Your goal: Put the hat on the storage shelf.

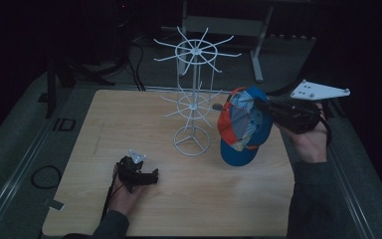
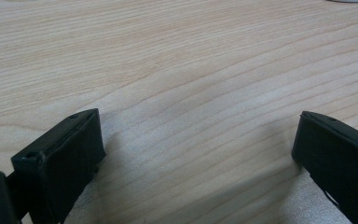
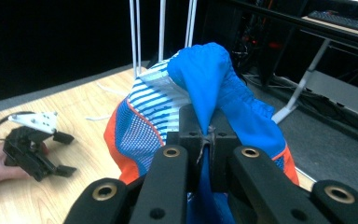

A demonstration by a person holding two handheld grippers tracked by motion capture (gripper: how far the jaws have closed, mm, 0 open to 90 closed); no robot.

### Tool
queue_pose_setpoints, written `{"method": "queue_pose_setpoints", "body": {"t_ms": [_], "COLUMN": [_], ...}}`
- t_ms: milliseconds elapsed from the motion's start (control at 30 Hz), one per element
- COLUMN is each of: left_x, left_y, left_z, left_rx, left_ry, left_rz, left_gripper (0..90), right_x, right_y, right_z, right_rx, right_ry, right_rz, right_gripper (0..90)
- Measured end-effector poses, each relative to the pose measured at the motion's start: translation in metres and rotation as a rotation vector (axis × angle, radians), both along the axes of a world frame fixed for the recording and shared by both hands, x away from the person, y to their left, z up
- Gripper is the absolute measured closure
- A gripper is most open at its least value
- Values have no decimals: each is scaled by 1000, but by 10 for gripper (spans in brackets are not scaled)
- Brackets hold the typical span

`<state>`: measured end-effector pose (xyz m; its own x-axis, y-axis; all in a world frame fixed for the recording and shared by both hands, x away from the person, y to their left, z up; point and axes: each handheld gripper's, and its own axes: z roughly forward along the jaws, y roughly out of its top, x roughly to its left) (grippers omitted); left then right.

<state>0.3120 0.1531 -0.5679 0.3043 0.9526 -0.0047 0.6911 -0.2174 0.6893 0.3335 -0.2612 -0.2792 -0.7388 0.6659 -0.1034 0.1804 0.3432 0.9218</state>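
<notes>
Right gripper (image 3: 208, 140): we see its jaws clamped tight on a fold of the cap's blue cloth.
Cap (image 1: 241, 124): blue, orange and striped, lifted off the table, just right of the white wire stand (image 1: 194, 94).
Left gripper (image 1: 151, 177): jaws spread wide with nothing between them, resting on the wooden table (image 1: 129, 109) in front-left of the stand.
Hidden: the cap covers the stand's right arms; we cannot make out its brim.
Writing: we can read none on the cap.
</notes>
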Motion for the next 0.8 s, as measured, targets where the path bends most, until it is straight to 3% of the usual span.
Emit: {"method": "queue_pose_setpoints", "body": {"t_ms": [800], "left_x": [0], "left_y": [0], "left_z": [0], "left_rx": [0], "left_ry": [1], "left_rz": [0], "left_gripper": [25], "right_x": [9], "right_y": [-4], "right_z": [28], "right_rx": [89], "right_ry": [-36], "right_rz": [21], "right_gripper": [872]}}
